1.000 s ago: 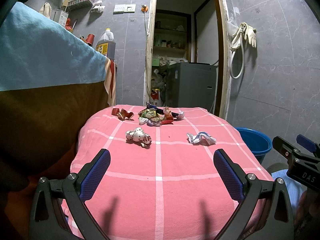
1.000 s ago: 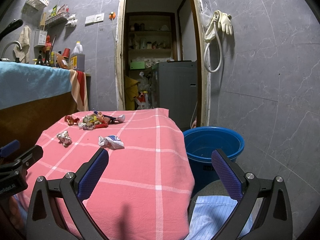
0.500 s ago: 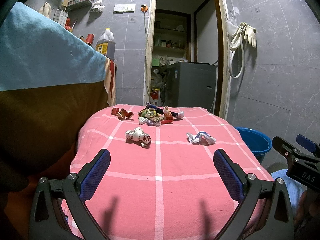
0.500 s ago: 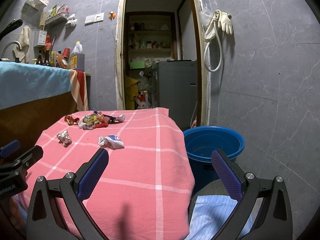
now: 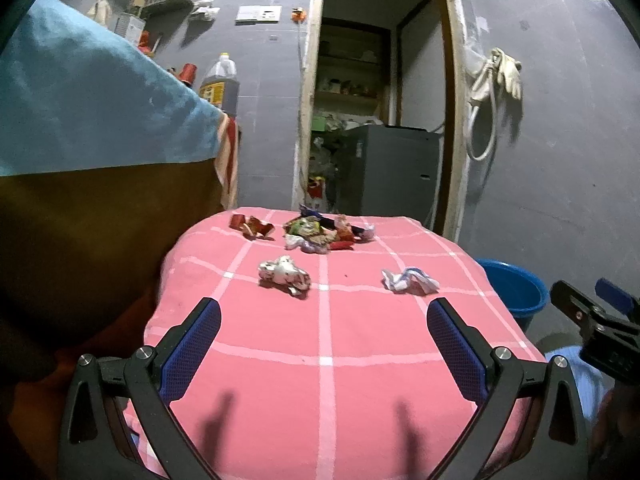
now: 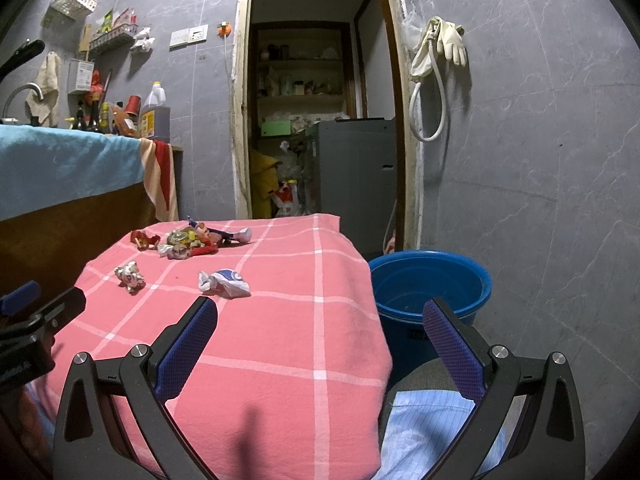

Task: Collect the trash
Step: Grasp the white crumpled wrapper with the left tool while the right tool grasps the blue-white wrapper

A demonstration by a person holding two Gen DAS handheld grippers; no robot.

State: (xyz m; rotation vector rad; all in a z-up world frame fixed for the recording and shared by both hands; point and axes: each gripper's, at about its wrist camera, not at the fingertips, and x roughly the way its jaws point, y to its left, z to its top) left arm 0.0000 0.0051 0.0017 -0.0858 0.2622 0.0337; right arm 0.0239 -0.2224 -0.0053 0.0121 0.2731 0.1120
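Left gripper (image 5: 323,330): jaws wide, empty, hovering short of wrapper (image 5: 285,274) on cloth (image 5: 360,360); could snag fabric, dragging pile (image 5: 316,234) off.

Right gripper (image 6: 320,328): spread wide, empty, near blue-white wrapper (image 6: 225,282); could drop light scrap short of bucket (image 6: 430,280).
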